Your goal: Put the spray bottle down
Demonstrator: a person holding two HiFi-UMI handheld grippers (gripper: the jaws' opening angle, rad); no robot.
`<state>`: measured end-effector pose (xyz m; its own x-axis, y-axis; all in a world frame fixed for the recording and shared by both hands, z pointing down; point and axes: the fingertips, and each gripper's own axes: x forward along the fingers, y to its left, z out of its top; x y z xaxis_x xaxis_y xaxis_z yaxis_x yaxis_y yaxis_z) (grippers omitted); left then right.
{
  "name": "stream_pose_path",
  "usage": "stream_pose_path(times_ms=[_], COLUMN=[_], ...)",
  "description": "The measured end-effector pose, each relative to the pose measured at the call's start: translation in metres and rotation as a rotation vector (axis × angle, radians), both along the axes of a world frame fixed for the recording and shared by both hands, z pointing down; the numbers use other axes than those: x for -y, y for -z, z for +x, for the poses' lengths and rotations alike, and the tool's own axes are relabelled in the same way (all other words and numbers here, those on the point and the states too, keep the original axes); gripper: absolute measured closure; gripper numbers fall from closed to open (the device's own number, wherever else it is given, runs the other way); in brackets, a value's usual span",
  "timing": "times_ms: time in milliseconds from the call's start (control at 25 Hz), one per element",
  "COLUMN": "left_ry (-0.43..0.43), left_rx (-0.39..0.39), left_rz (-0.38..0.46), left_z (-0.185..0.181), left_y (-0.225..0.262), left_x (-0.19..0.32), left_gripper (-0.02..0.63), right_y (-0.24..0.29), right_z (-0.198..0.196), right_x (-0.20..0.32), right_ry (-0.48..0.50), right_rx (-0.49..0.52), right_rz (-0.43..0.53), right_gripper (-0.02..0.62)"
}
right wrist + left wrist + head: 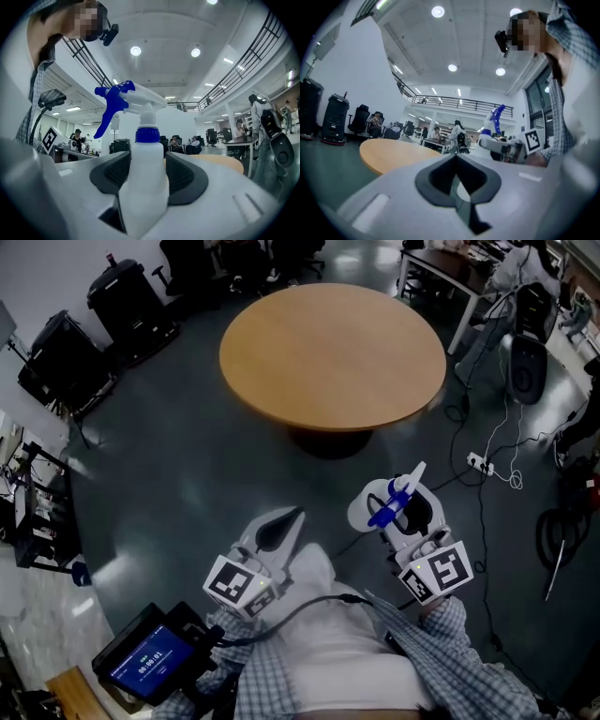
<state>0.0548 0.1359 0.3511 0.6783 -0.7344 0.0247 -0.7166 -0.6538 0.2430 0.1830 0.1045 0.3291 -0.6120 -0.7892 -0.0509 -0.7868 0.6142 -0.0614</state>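
The white spray bottle point(386, 502) with a blue trigger stands upright between the jaws of my right gripper point(403, 514), which is shut on its body. It hangs in the air over the dark floor, short of the round wooden table point(328, 352). In the right gripper view the bottle point(143, 178) fills the middle, both dark pads point(187, 176) pressing its sides, trigger pointing left. My left gripper point(292, 517) is beside it to the left, shut and holding nothing. In the left gripper view its jaws point(457, 173) meet, and the bottle point(493, 124) shows to the right.
Black equipment cases point(56, 357) stand at the far left. A power strip with cables point(480, 463) lies on the floor to the right, near a desk point(450, 263). A small screen point(150, 662) glows at the bottom left. Seated people point(180, 143) are far behind.
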Motion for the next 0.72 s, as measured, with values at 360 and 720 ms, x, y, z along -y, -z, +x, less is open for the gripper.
stream_pose_path(times_ms=[360, 720], left_ry=[0.023, 0.012], left_rx=[-0.007, -0.005], left_rz=[-0.007, -0.019], left_z=[-0.021, -0.039], left_y=[-0.002, -0.017], left_x=[0.024, 0.141], left_gripper=[0.604, 0.604], right_y=[0.001, -0.009], right_z=[-0.017, -0.032], right_x=[0.024, 0.136], right_ry=[0.005, 0.010], right_rx=[-0.010, -0.025], right_rz=[-0.013, -0.020], right_gripper=[0.360, 0.360])
